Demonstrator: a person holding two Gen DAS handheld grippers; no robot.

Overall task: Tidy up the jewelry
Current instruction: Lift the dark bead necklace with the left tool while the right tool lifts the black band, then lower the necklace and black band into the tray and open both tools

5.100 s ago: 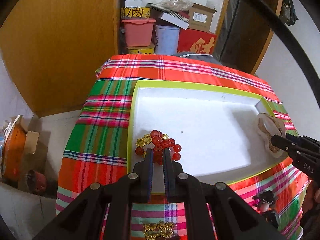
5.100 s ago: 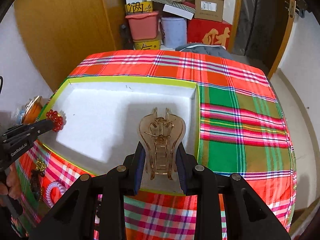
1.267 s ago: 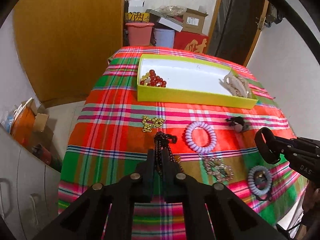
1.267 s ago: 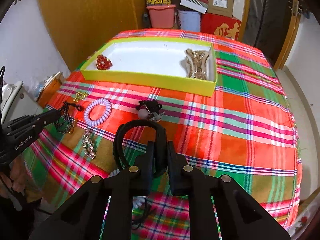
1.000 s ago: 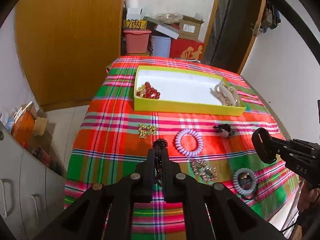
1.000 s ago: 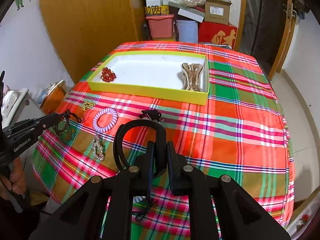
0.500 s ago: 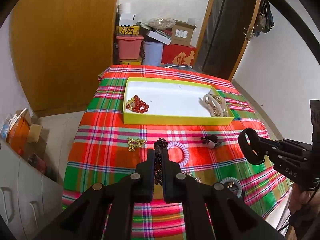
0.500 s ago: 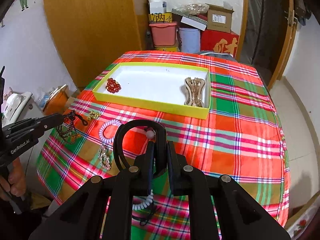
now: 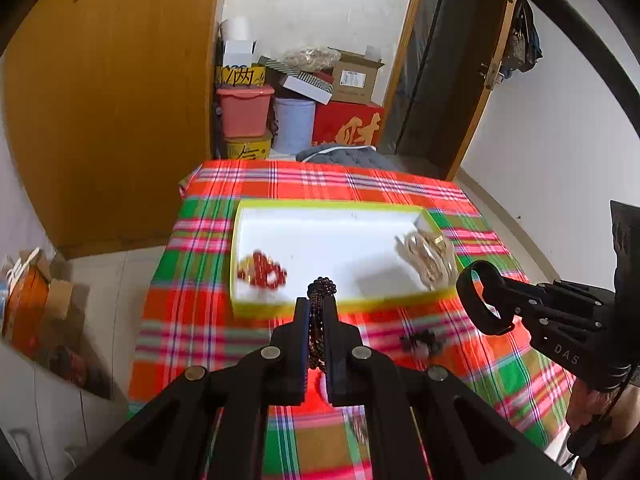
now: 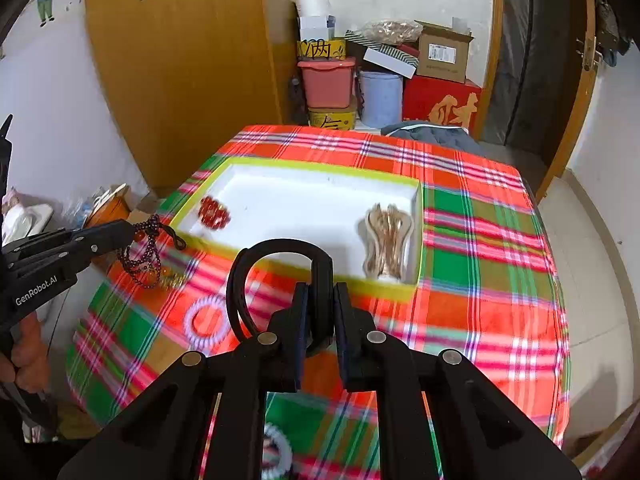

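Black ring (image 10: 280, 280) in right claw (image 10: 320, 312) (clamped).

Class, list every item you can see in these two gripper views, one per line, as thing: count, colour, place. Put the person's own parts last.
tray: 1, yellow-green rim, white inside, on the table
red bead bracelet: 1, red, inside the tray, left end
hair claw clip: 1, translucent beige, inside the tray, right end
coil hair tie: 1, pale lilac, on the cloth before the tray
tablecloth: 1, red, green and pink plaid, over the table
dark bead strand: 1, dark maroon, hanging from the left jaws
black ring: 1, black, pinched in the right jaws
left gripper: 1, black, shut on the strand
right gripper: 1, black, shut on the ring
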